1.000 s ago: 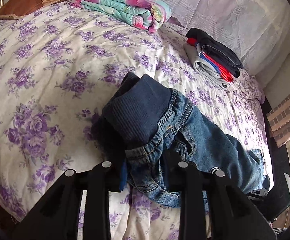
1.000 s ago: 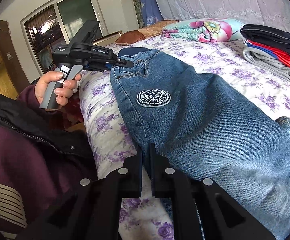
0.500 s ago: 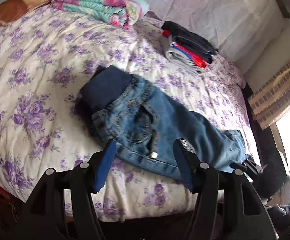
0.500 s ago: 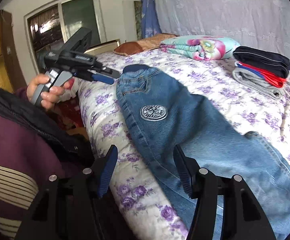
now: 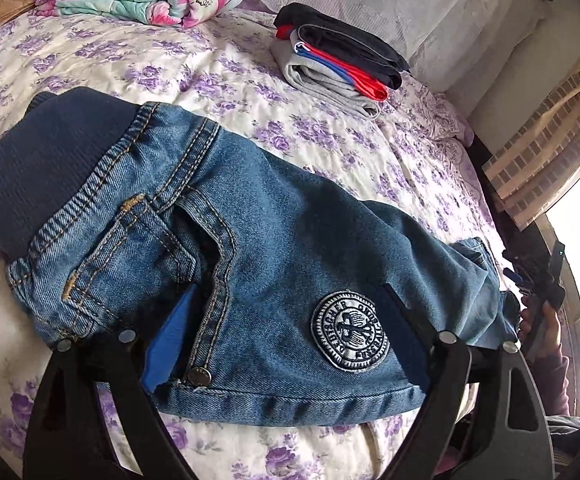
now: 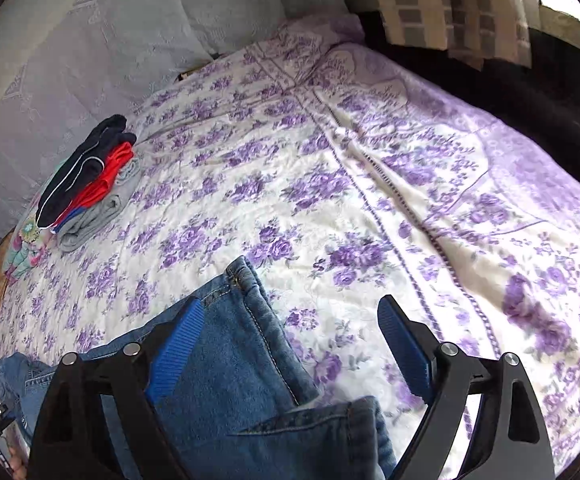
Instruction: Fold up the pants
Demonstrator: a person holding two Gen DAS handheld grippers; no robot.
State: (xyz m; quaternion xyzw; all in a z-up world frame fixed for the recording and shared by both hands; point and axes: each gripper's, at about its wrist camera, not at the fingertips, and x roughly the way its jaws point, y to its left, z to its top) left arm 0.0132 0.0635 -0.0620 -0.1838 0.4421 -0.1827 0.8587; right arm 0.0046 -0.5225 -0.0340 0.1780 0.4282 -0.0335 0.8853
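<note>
left gripper (image 5: 286, 344) spread wide, hovering over the waist end of the jeans (image 5: 274, 248) | jeans lying on the floral bedspread (image 5: 90, 60) | folded clothes stack (image 5: 338, 64) at 1 o'clock | right gripper (image 6: 290, 344) spread too, over the leg hem

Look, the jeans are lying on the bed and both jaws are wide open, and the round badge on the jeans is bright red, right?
Not quite. The round badge on the jeans is dark navy and white, not red, as the left wrist view shows. The jeans do lie on the bed, and both sets of jaws are wide open.
</note>
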